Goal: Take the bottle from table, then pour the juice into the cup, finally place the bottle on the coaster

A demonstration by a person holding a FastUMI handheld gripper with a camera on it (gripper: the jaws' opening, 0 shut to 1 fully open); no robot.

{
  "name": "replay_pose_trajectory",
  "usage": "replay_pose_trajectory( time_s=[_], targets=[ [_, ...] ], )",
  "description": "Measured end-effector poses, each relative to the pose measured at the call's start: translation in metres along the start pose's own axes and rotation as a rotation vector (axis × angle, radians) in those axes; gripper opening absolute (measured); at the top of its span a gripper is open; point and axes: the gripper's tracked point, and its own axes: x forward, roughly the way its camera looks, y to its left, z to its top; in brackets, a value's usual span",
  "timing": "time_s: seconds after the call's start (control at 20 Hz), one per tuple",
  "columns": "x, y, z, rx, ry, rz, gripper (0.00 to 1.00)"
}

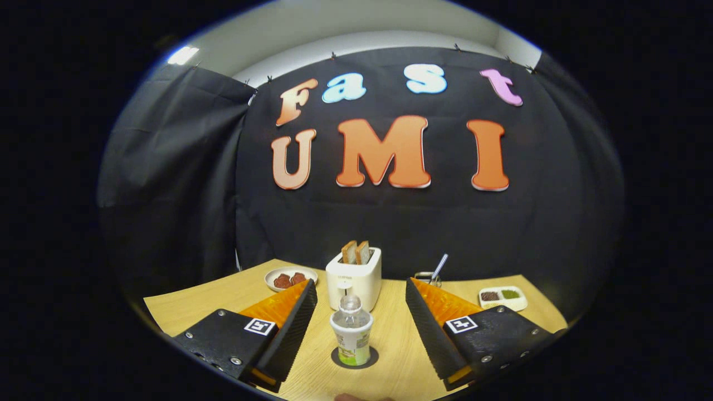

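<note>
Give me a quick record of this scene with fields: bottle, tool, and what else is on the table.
bottle: upright bottle standing on a dark round coaster, between the fingers, touched by neither
tool: tool open, fingers spread wide either side of the bottle
behind bottle: white toaster with two toast slices sticking up
other items: plate with food, divided dish, metal utensil
surface: wooden table
</note>
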Motion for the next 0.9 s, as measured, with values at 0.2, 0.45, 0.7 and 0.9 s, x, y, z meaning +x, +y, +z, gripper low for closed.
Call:
replay_pose_trajectory(
  time_s=[0.2, 0.45, 0.7, 0.9],
  targets=[
    [-0.047, -0.016, 0.07, -0.063, -0.1, -0.05, 0.96],
    [-0.098, -0.038, 0.118, -0.093, -0.142, -0.092, 0.97],
    [-0.128, -0.061, 0.134, -0.043, -0.167, -0.126, 0.97],
    [-0.134, -0.075, 0.131, 0.002, -0.168, -0.114, 0.98]
  ],
)
